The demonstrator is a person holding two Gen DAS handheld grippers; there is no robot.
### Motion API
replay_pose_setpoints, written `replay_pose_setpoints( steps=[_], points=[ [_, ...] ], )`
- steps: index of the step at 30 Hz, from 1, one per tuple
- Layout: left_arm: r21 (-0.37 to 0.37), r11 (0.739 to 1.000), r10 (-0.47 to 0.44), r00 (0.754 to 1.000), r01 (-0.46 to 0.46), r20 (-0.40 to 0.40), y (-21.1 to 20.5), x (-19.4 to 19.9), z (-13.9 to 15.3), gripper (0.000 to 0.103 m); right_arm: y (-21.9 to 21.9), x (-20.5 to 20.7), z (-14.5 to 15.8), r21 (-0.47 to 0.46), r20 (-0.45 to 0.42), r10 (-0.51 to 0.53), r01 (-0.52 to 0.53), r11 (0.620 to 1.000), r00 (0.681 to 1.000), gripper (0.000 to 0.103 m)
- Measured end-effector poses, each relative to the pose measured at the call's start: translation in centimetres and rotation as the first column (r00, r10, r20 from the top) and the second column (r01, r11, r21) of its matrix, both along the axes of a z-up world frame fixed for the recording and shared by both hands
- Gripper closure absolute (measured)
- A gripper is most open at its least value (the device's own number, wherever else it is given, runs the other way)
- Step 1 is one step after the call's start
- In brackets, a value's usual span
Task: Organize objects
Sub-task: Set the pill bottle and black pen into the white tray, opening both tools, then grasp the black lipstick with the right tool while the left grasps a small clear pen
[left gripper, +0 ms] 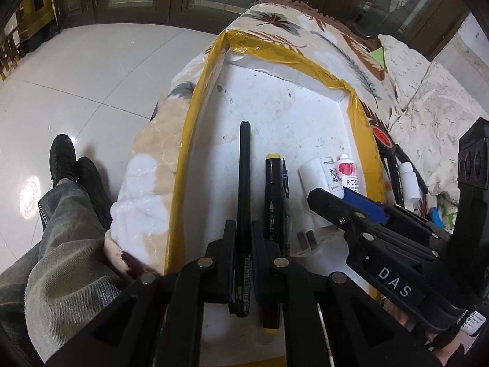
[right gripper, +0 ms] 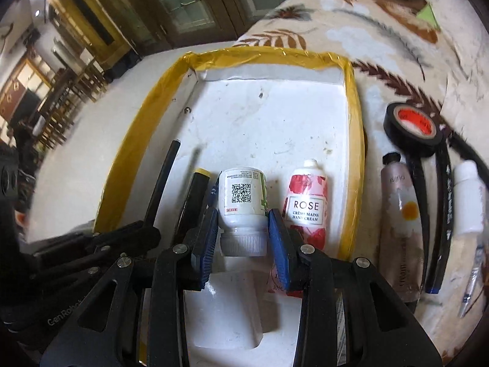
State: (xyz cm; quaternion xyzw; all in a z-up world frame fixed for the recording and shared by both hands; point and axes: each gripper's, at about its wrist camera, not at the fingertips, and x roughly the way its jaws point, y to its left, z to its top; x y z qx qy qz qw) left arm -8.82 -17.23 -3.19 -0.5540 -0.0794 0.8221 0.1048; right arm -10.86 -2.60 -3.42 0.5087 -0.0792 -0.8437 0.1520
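a leaf-patterned blanket in cream, brown and grey covers the surface. on it lies a shallow white tray with its rim wrapped in shiny yellow tape. pale floor tiles spread to the left, where a person's jeans leg and black shoes show.

the left claw is closed on a long black pen that points toward the far side of the tray; small print on its barrel is too fine to read. just right of it in the tray lies a black marker with yellow ends, and beside that a dark blue pen mostly hidden behind it.

the right claw, with blue pads, grips a white bottle near its ribbed cap, low over the tray. the bottle's label carries a qr code; its other print is unreadable. the claw's arm reads "das" in the left view, and "genrobot" appears on the other arm's body in the right view.

right of the bottle in the tray lies a red-flowered tube reading "rose, crème mains, hand cream".

outside the tray to the right, on the blanket: a black tape roll with a red core, a pinkish tube with the word "cream" and a daisy, two black pens, and a small white bottle partly blurred at the picture's edge.
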Motion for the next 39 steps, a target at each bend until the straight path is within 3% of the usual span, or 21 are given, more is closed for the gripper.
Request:
replay_pose_setpoints(
  steps=[6, 11, 16, 18, 21, 25, 28, 31, 33, 35, 37, 39],
  points=[
    [-0.013, 1.0, 0.001, 1.0, -0.001, 0.005, 0.1, -0.1, -0.1, 0.095, 0.4, -0.1, -0.2, -0.017, 0.014, -0.017, 0.018, 1.0, 1.0, 0.07],
    [0.024, 1.0, 0.011, 1.0, -0.011, 0.007, -0.3, 0.0, -0.2, 0.095, 0.8, -0.2, -0.3, -0.039, 0.023, -0.022, 0.023, 0.999, 0.999, 0.069],
    [0.165, 0.985, 0.044, 0.999, -0.044, 0.006, -1.9, -0.1, 0.0, 0.094, 0.8, -0.3, -0.2, -0.055, 0.025, -0.006, 0.008, 0.998, 1.0, 0.069],
    [0.205, 0.976, 0.073, 0.997, -0.072, 0.002, -2.6, 0.1, 0.1, 0.085, 1.3, -0.2, 0.4, -0.102, 0.022, 0.001, 0.001, 0.995, 1.0, 0.069],
    [0.231, 0.968, 0.104, 0.994, -0.095, -0.029, -3.0, 0.6, 0.9, 0.065, 2.4, 0.3, 2.0, -0.133, -0.006, 0.002, -0.003, 0.991, 1.0, 0.058],
    [0.146, 0.986, 0.097, 0.986, -0.076, -0.136, -1.0, 1.8, 3.1, 0.045, 5.9, 2.9, 4.1, -0.196, -0.044, -0.031, 0.021, 0.98, 0.999, 0.056],
    [0.185, 0.983, 0.047, 0.985, -0.016, -0.165, 1.8, 2.9, 4.6, 0.037, 9.2, 5.6, 4.2, -0.209, -0.049, -0.073, 0.061, 0.976, 0.996, 0.056],
    [0.3, 0.953, -0.025, 0.996, 0.049, -0.084, 5.9, 3.9, 4.4, 0.036, 13.0, 8.2, 3.5, -0.201, -0.04, -0.126, 0.116, 0.973, 0.991, 0.056],
    [0.324, 0.941, -0.094, 0.995, 0.102, -0.04, 9.3, 5.0, 3.6, 0.036, 15.9, 9.8, 3.0, -0.191, -0.03, -0.168, 0.159, 0.969, 0.985, 0.056],
    [0.273, 0.945, -0.169, 0.983, 0.181, -0.068, 12.1, 6.6, 3.0, 0.036, 18.1, 10.9, 2.9, -0.167, -0.031, -0.204, 0.196, 0.966, 0.979, 0.056],
    [0.168, 0.947, -0.258, 0.961, 0.272, -0.104, 14.1, 7.8, 2.9, 0.036, 20.5, 11.9, 2.8, -0.123, -0.044, -0.247, 0.24, 0.963, 0.968, 0.056],
    [0.139, 0.944, -0.284, 0.951, 0.3, -0.125, 14.6, 8.3, 3.1, 0.036, 23.2, 12.6, 2.9, -0.115, -0.064, -0.295, 0.287, 0.951, 0.953, 0.056]
  ],
)
